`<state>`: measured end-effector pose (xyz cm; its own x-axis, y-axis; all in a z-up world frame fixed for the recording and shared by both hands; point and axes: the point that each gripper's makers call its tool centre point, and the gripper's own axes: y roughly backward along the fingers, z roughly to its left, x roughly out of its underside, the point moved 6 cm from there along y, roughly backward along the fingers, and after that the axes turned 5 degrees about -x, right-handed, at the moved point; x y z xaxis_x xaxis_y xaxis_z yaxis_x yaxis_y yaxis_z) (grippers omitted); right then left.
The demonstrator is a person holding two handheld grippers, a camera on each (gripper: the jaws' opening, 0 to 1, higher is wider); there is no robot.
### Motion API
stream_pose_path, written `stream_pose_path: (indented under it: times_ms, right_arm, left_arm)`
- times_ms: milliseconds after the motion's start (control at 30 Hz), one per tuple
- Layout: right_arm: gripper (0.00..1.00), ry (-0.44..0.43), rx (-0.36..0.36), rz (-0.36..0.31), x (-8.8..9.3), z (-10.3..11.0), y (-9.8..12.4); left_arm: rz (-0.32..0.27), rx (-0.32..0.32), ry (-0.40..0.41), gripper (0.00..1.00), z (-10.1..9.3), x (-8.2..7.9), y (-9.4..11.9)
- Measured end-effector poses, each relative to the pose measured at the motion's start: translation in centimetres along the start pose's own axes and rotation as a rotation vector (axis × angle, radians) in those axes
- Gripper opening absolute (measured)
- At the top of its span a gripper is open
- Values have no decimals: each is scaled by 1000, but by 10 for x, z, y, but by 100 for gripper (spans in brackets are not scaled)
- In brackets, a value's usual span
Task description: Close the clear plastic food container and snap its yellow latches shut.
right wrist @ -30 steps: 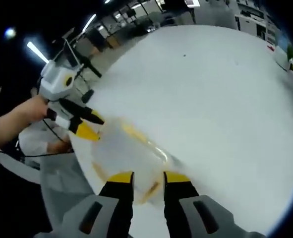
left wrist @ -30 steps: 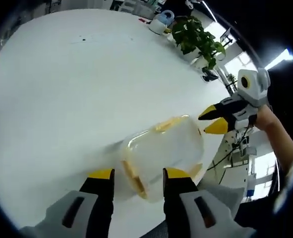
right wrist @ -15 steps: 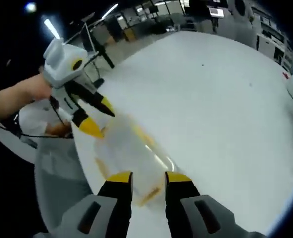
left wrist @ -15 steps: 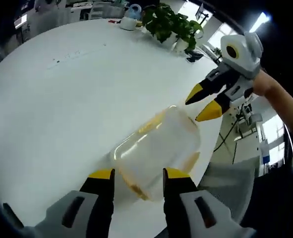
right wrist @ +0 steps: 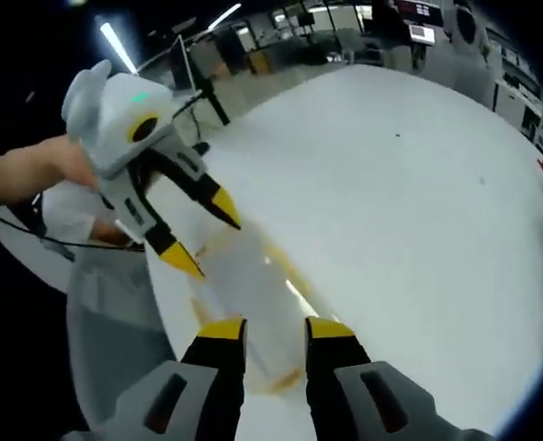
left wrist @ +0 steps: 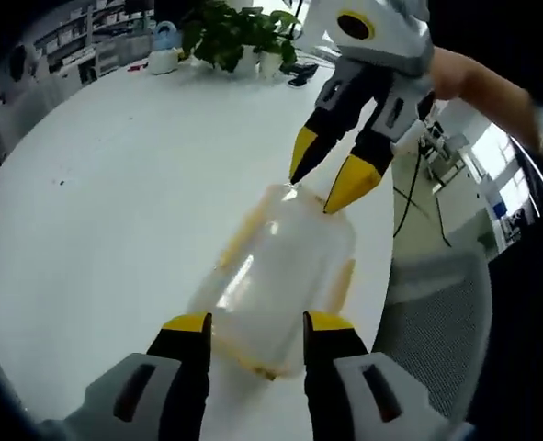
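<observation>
A person stands at a round white bench (left wrist: 115,184), holding a pair of tongs in each hand. A clear plastic food container (left wrist: 280,276) lies on the bench near its edge, straight ahead of the left tongs (left wrist: 257,322) and running away from them, with the right tongs (left wrist: 326,179) at its far end. The two pairs face each other across the container, probably so one can steady it while the other works a latch.

In the left gripper view, the left tongs are spread, their yellow tips on either side of the container's near end. Whether they touch it is unclear. The right tongs (right wrist: 276,328) are also parted, their tips at the far rim. A yellow latch (left wrist: 345,280) shows along the side; whether it is snapped is hard to tell. A potted plant (left wrist: 234,32) stands well beyond.
</observation>
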<state>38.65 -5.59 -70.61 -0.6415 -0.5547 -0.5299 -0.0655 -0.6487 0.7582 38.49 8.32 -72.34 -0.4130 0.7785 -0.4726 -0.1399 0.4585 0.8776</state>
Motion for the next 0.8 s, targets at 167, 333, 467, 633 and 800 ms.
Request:
stream_pose_path:
  times_ms: [167,333,467,633,800]
  right_arm:
    - [24,47,-6,28,-1,3,-7]
    - [23,75,-17,48,-1,4,-10]
    - [23,99,-19,58,-3,6,-13]
    - [24,129,-27,69,-6,10,-18]
    - [25,177,-24,101,-4,15,-24]
  left_arm:
    - [11,4,-61,39,-3,-2,-2]
    - [2,9,-125,37,-5,-6,-2]
    - [6,12,-178,34,-7,-8,-3]
    - [-11,24,-224,33,-13,-13,-4]
    - [-22,39,-253,33,-22,-16,-9]
